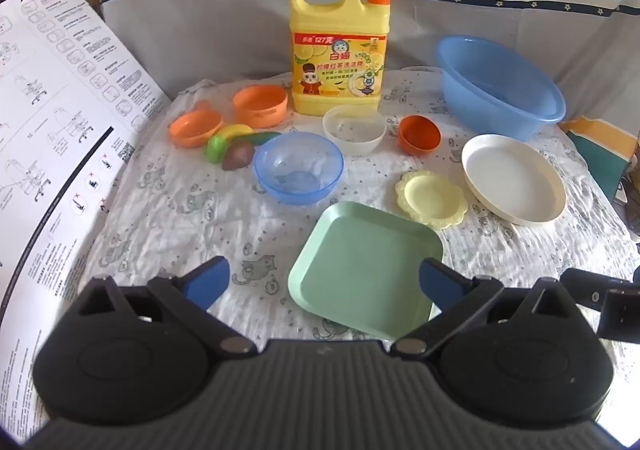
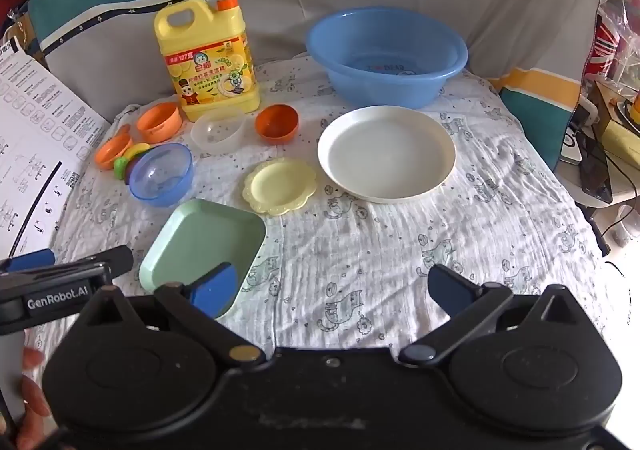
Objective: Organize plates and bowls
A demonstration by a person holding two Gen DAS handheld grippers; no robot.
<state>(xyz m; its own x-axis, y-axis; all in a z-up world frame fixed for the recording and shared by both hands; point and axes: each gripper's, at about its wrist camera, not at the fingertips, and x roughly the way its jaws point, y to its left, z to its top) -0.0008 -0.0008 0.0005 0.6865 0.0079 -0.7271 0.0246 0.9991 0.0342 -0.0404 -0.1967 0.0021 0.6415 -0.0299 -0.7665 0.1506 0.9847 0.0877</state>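
Both your left gripper (image 1: 324, 282) and right gripper (image 2: 334, 288) gape fully, empty; the green square plate (image 1: 362, 270) looks light, stiff, slick plastic, so pinch its raised rim

We see both views in soft, even daylight, bright but slightly hazy, with washed colours. Shadows under the dishes are faint. In the right wrist view the far right edge blows out to white glare. The fisheye bends straight lines near the edges, and the corners go dark. Fine print on the paper sheet (image 1: 60, 122) blurs.
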